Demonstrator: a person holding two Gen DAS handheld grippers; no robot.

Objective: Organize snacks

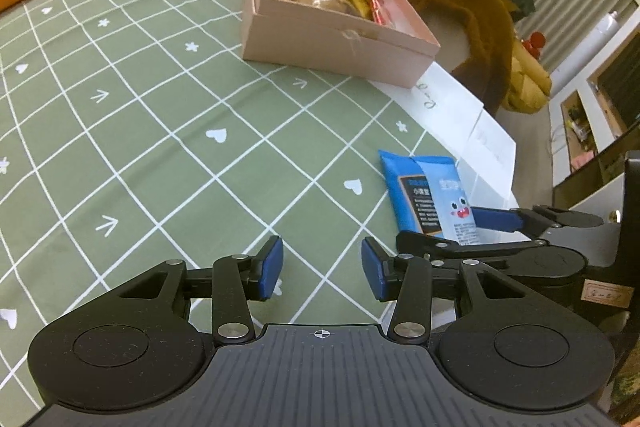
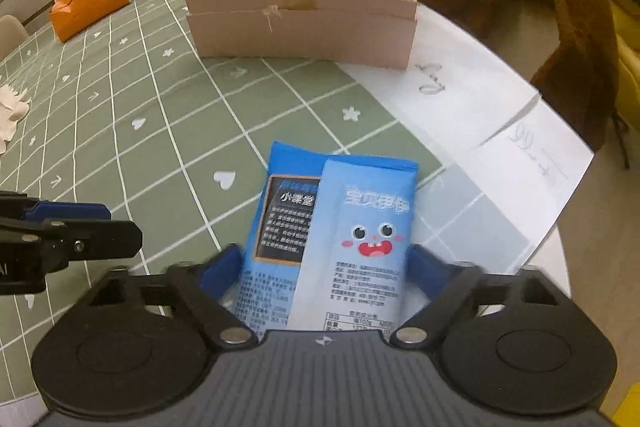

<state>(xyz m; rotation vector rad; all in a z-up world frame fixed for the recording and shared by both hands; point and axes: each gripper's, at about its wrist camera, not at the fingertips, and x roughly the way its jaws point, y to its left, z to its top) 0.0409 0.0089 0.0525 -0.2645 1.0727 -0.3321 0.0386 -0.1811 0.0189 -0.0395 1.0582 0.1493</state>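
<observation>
The tabletop (image 2: 120, 99), under a green grid-patterned cloth, carries a pink cardboard box (image 2: 304, 31) of wrapped snacks at its far side, near the edge. An orange tissue pack (image 2: 90, 7) lies well apart to the left. Nearer, a blue snack packet (image 2: 332, 227) lies flat on the cloth by the white border. The right tongs (image 2: 324, 267) straddle its near end, pads (image 2: 222, 269) just beside its edges, not visibly pressing. The left tongs (image 1: 322, 267) hang parted over bare cloth, holding nothing.

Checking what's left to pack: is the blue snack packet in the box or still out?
Out. The blue packet lies on the tablecloth, short of the box.
</observation>
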